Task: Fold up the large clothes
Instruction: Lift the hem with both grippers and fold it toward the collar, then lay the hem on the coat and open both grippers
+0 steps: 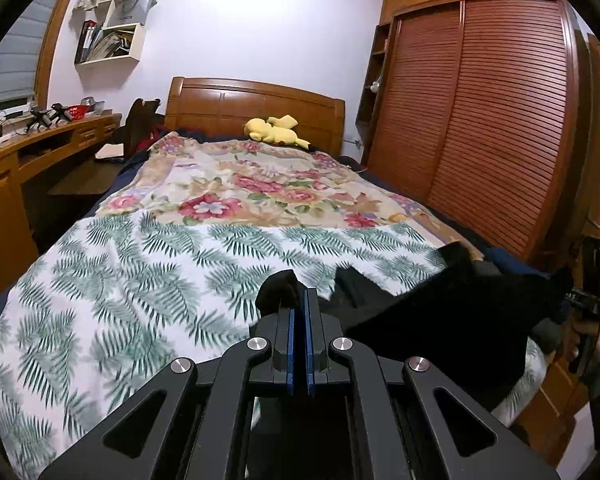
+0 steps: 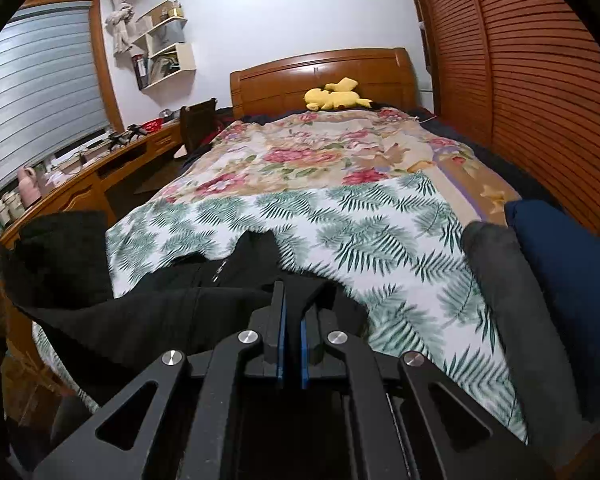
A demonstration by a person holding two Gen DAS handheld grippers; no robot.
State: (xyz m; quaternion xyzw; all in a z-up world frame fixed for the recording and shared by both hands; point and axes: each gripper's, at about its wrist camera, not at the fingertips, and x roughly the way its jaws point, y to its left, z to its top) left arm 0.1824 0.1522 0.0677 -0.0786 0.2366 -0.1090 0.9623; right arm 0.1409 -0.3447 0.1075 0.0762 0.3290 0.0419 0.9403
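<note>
A large black garment (image 1: 440,320) hangs stretched between my two grippers over the foot of the bed. In the left wrist view my left gripper (image 1: 300,296) is shut, its blue pads together, with a bunch of the black cloth pinched at the tips. The cloth runs right to my right gripper (image 1: 588,300), held by a hand at the frame edge. In the right wrist view my right gripper (image 2: 294,296) is shut on the black garment (image 2: 140,304), whose zipper (image 2: 220,270) shows. Its front part drapes onto the leaf-print sheet (image 2: 380,232).
The bed carries a leaf-print sheet (image 1: 140,280), a floral blanket (image 1: 260,184) and a yellow plush toy (image 1: 276,130) by the wooden headboard (image 1: 256,108). Grey cloth (image 2: 496,280) and navy cloth (image 2: 572,272) lie at the bed's right side. A slatted wardrobe (image 1: 480,120) stands right, a desk (image 1: 40,148) left.
</note>
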